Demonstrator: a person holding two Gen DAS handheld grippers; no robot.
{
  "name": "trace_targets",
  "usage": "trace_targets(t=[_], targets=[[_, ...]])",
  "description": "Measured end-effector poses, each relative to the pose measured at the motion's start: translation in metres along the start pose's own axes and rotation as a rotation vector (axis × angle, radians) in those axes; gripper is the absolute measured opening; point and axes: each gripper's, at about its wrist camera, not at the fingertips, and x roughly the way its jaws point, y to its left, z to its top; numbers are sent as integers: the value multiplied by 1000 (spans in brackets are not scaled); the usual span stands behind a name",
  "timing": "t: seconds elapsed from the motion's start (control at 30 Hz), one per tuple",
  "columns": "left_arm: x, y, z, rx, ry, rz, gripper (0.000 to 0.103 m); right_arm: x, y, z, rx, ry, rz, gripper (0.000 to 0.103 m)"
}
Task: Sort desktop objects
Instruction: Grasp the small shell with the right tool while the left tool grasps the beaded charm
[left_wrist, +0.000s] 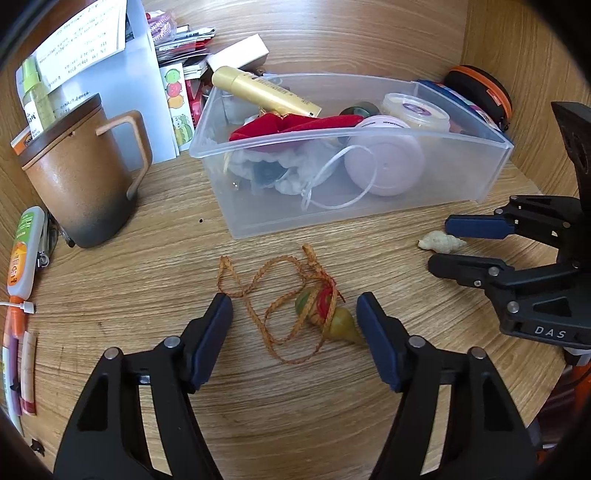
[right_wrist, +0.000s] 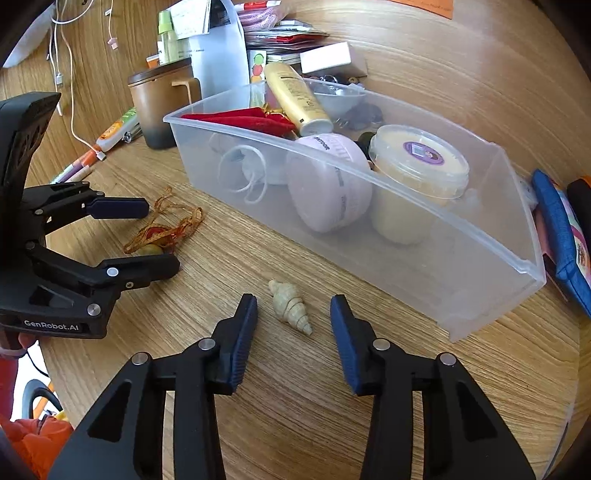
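Observation:
A gourd pendant (left_wrist: 334, 322) on a tangled orange cord (left_wrist: 280, 295) lies on the wooden desk between the fingers of my open left gripper (left_wrist: 295, 308); it also shows in the right wrist view (right_wrist: 155, 242). A small cream seashell (right_wrist: 290, 306) lies between the fingers of my open right gripper (right_wrist: 293, 306); it also shows in the left wrist view (left_wrist: 441, 242), between the fingers of the right gripper (left_wrist: 437, 243). Behind both stands a clear plastic bin (left_wrist: 495, 173) holding a gold tube (left_wrist: 264, 90), red cloth, a pink round case (left_wrist: 384, 162) and a yellow tub (right_wrist: 419, 162).
A brown lidded mug (left_wrist: 83, 173) stands at the left. Pens, a glue bottle (left_wrist: 22, 254) and a cable lie along the left edge. Papers, a white box (left_wrist: 240, 51) and clutter sit behind the bin. A blue pouch (right_wrist: 561, 229) lies to its right.

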Motion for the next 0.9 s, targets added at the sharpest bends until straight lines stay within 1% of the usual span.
trace_targets(t=[0.03, 0.1, 0.17, 0.23, 0.3, 0.33, 0.37, 0.4, 0.5, 0.67, 0.9], targets=[[0, -1, 0, 5, -3, -3, 63, 0, 0, 1, 2, 1, 6, 37], [-1, -2, -1, 16, -8, -9, 57, -1, 0, 2, 4, 2, 17, 36], [-2, -3, -1, 20, -10, -13, 55, -2, 1, 3, -3, 0, 20, 29], [-2, -4, -2, 20, -15, -16, 47, -1, 2, 3, -11, -1, 21, 24], [-3, -4, -2, 23, -19, -18, 36, -2, 3, 2, -16, -4, 24, 19], [-3, -5, -2, 21, -20, -21, 34, -1, 3, 2, -17, -4, 20, 16], [-3, -5, -2, 19, -20, -21, 31, -1, 3, 2, -18, -4, 19, 16], [-4, -5, -2, 16, -20, -20, 25, -1, 4, 2, -19, -5, 17, 16], [-7, -2, -3, 3, -17, -37, 25, -3, 5, 2, -28, -20, 1, 16], [-9, 0, -5, -13, -15, -32, 25, -7, 3, 1, -13, -31, -2, 16], [-30, 2, 0, -17, -63, -20, 25, -27, -1, 4, 9, -74, 5, 16]])
